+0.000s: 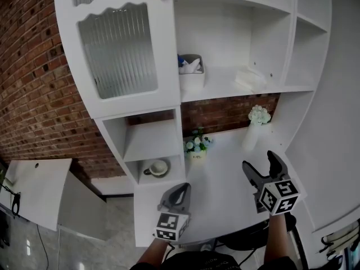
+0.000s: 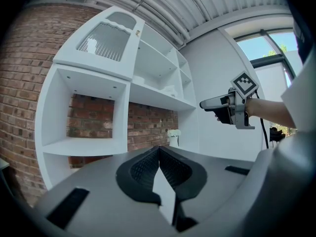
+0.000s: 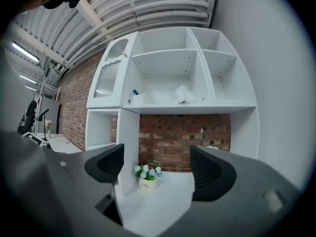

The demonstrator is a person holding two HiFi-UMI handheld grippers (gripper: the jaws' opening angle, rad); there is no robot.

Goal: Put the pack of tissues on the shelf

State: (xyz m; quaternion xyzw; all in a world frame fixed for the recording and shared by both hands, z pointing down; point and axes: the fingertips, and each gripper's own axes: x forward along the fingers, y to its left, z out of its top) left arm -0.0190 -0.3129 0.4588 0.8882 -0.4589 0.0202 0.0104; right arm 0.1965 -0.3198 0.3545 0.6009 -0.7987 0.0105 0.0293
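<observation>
The white pack of tissues (image 1: 250, 79) lies on the middle shelf (image 1: 225, 89) of the white wall unit, to the right of a white basket; in the right gripper view the pack (image 3: 181, 95) shows on that same shelf. My left gripper (image 1: 181, 189) is low over the desk, shut and holding nothing, its jaws meeting tip to tip (image 2: 159, 149). My right gripper (image 1: 260, 161) hovers over the desk's right part, open and empty (image 3: 158, 167), well below the pack.
A white basket (image 1: 191, 71) with a blue item stands left of the pack. A flower pot (image 1: 196, 148) and a white vase of flowers (image 1: 256, 122) stand on the desk (image 1: 225, 190). A cup (image 1: 157, 167) sits in a low cubby. A glass door (image 1: 118, 49) closes the upper left compartment.
</observation>
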